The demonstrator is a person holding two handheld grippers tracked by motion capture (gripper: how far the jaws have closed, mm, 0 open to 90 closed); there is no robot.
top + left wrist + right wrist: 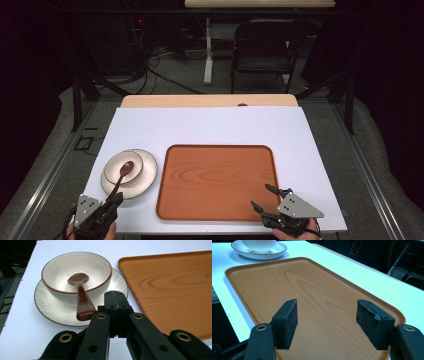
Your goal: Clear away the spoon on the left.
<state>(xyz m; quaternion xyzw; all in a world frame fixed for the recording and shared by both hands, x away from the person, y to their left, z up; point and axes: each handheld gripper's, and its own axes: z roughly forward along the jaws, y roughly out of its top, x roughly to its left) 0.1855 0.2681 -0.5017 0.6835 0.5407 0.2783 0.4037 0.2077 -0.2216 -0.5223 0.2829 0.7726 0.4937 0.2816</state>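
My left gripper [114, 298] is pressed together on nothing, just beside the spoon [81, 293], whose handle leans over the bowl [76, 267] rim, easy to reach. My right gripper [327, 323] hangs spread over the tray [317, 290], ready to help.

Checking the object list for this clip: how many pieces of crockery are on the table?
2: a bowl and the saucer it sits on, left of the tray. A spoon rests in the bowl.
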